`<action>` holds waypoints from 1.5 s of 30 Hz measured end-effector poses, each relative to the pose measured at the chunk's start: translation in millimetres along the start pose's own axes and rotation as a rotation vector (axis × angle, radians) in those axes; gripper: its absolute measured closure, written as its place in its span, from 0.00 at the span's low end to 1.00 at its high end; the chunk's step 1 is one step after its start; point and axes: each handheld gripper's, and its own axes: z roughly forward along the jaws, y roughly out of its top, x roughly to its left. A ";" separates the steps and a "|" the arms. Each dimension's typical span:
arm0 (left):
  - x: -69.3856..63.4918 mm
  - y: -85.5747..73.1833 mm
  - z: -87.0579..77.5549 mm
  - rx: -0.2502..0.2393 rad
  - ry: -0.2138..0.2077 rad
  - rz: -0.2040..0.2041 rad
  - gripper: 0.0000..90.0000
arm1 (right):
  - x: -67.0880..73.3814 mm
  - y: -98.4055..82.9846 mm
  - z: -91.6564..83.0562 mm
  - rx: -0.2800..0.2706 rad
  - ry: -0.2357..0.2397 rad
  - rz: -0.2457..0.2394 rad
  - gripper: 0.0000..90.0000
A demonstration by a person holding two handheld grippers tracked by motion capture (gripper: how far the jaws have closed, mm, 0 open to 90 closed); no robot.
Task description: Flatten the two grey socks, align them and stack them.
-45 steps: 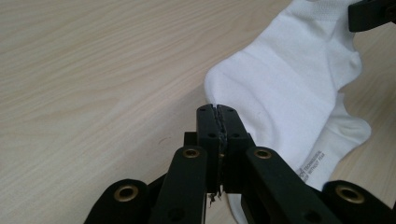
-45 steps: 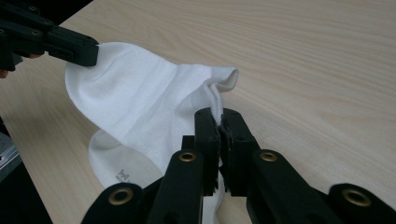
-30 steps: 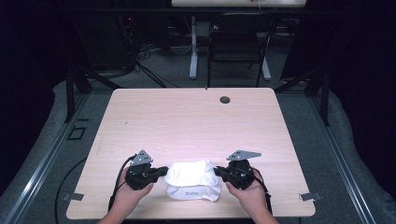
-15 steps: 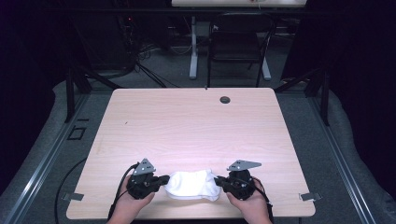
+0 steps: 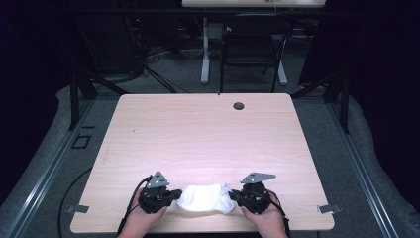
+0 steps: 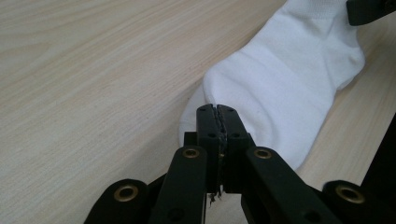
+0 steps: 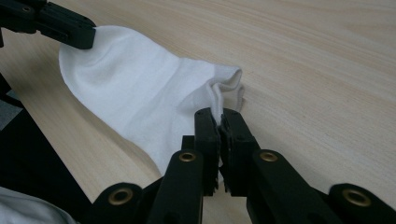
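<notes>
I held a plain white sock [image 5: 204,198], soft and creased, flat on the near edge of the table [image 5: 208,134], my left gripper [image 5: 171,196] clamped on one end and my right gripper [image 5: 235,197] pinching the other.

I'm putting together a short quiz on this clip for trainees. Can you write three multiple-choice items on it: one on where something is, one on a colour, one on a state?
1. Where on the table does the sock lie?
A. by the far edge
B. by the near edge, between the two grippers
C. at the far left corner

2. What colour is the sock?
A. white
B. red
C. black

3. How do the jaws of the left gripper stand?
A. wide open above the sock
B. open on bare wood
C. shut on the sock's edge

Answers: 1 B, the high view shows it near the person's hands. 2 A, both gripper views show white cloth. 3 C, the left gripper view shows the jaws pressed together on the cloth.
</notes>
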 end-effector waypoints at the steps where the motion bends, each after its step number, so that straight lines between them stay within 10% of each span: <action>1: 0.0 -0.9 1.8 0.001 0.003 -0.001 0.99 | -0.6 -0.1 0.1 0.005 0.002 -0.002 0.96; 21: 3.9 -6.4 12.2 0.030 0.021 -0.004 0.96 | -8.2 -5.6 10.4 0.034 -0.005 0.021 0.91; 27: 4.1 -2.0 0.2 -0.033 0.027 -0.021 0.85 | -7.6 -5.7 3.0 -0.035 -0.008 0.031 0.82; 32: 0.7 1.4 -6.0 -0.060 0.007 -0.018 0.81 | 7.0 -0.6 0.3 -0.088 0.022 -0.027 0.83; 45: -12.2 -6.4 13.4 0.013 -0.029 0.041 0.66 | 14.2 -6.7 24.6 -0.003 0.024 -0.124 0.72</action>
